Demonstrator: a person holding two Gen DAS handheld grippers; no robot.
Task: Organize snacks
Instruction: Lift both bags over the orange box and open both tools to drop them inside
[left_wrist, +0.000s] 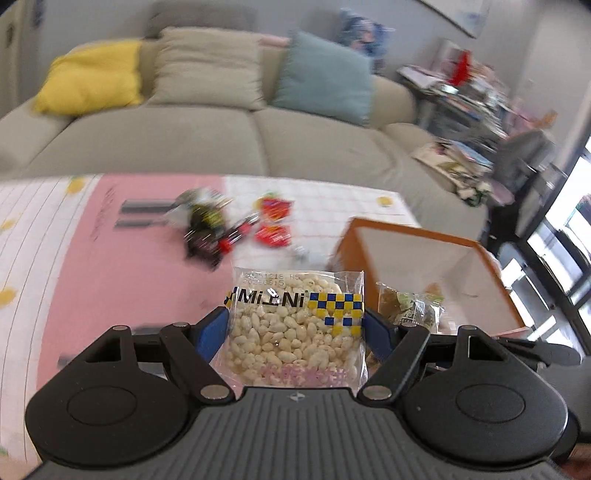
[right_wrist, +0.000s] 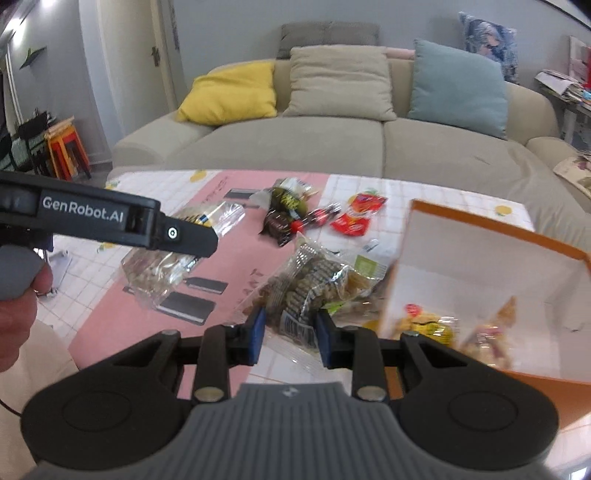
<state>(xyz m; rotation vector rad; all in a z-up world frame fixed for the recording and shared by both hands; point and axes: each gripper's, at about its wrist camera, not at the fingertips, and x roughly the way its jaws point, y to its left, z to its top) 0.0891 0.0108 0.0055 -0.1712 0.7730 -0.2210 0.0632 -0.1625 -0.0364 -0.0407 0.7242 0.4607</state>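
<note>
My left gripper (left_wrist: 295, 317) is shut on a clear packet of white puffed rice (left_wrist: 295, 325) with yellow and blue checks, held above the pink and white tablecloth (left_wrist: 110, 266). My right gripper (right_wrist: 291, 317) is shut on a clear packet of brown biscuits (right_wrist: 314, 280), just left of the orange box (right_wrist: 491, 236). The box has a white inside and holds a yellow packet (right_wrist: 424, 325) and another snack (right_wrist: 491, 332). In the right wrist view the left gripper (right_wrist: 199, 243) reaches in from the left with its see-through packet (right_wrist: 162, 269) hanging under it. In the left wrist view the orange box (left_wrist: 424, 236) stands to the right.
Loose snacks lie at the table's far middle: a dark packet pile (right_wrist: 284, 210) and red packets (right_wrist: 358, 214). A beige sofa (right_wrist: 332, 147) with yellow, beige and teal cushions stands behind the table. A person's hand (right_wrist: 18, 306) shows at the left. Cluttered shelves (left_wrist: 472, 96) stand far right.
</note>
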